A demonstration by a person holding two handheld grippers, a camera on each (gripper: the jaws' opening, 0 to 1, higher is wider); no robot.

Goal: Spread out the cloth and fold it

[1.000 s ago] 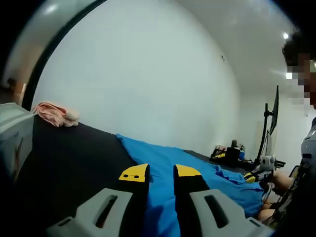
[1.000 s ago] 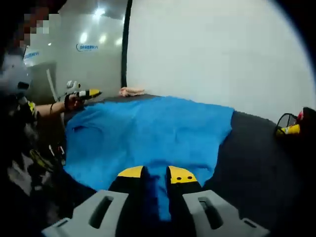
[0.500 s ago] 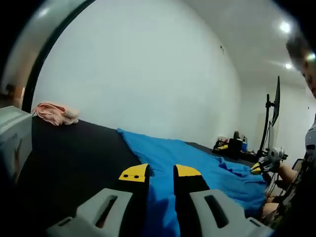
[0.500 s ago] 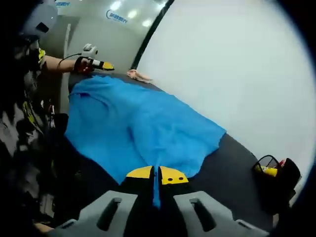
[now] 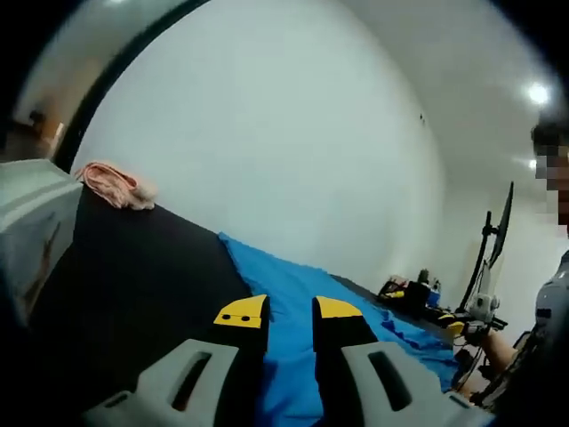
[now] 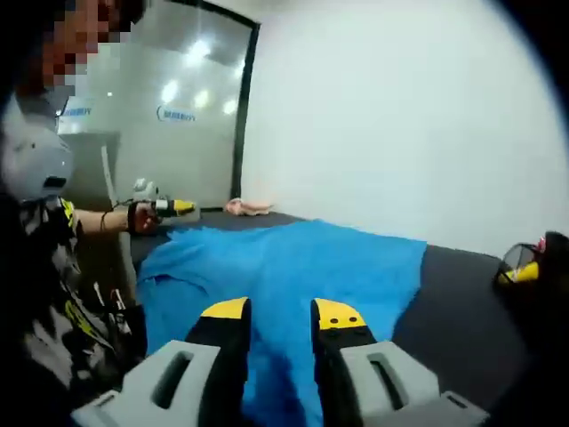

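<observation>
Dark table (image 5: 133, 267) spanning the lower part of both views, set against a plain white wall (image 5: 267, 133); glass partition (image 6: 160, 107) with reflected ceiling lights standing at the table's far end in the right gripper view

Blue cloth (image 6: 302, 267) lying spread across the table, mostly flat with soft creases, one side draping off the table's near edge toward the person (image 6: 44, 267); table surface bare and dark beyond the cloth's far corner. Same cloth (image 5: 293, 302) seen in the left gripper view as a long strip running away over the table toward the far end

Left gripper (image 5: 286, 311) low over the table at the cloth's edge, yellow-tipped jaws standing slightly apart with blue cloth visible in the gap; cannot tell whether pinching the fabric. Same gripper (image 6: 169, 208) seen in the right gripper view at the cloth's far corner, held in a hand (image 6: 135, 216)

Right gripper (image 6: 276, 311) over the cloth's near edge, jaws parted to a moderate gap, cloth showing between and behind them; cannot tell whether any fabric is gripped. Same gripper (image 5: 462, 322) seen small in the left gripper view beyond the cloth's far end

Pink cloth (image 5: 116, 185) bunched on the table's far edge by the wall, well apart from the blue cloth; also visible (image 6: 247, 207) just beyond the blue cloth's far corner

Dark basket (image 6: 524, 267) with a yellow item inside, sitting on the table beside the blue cloth's opposite side
</observation>
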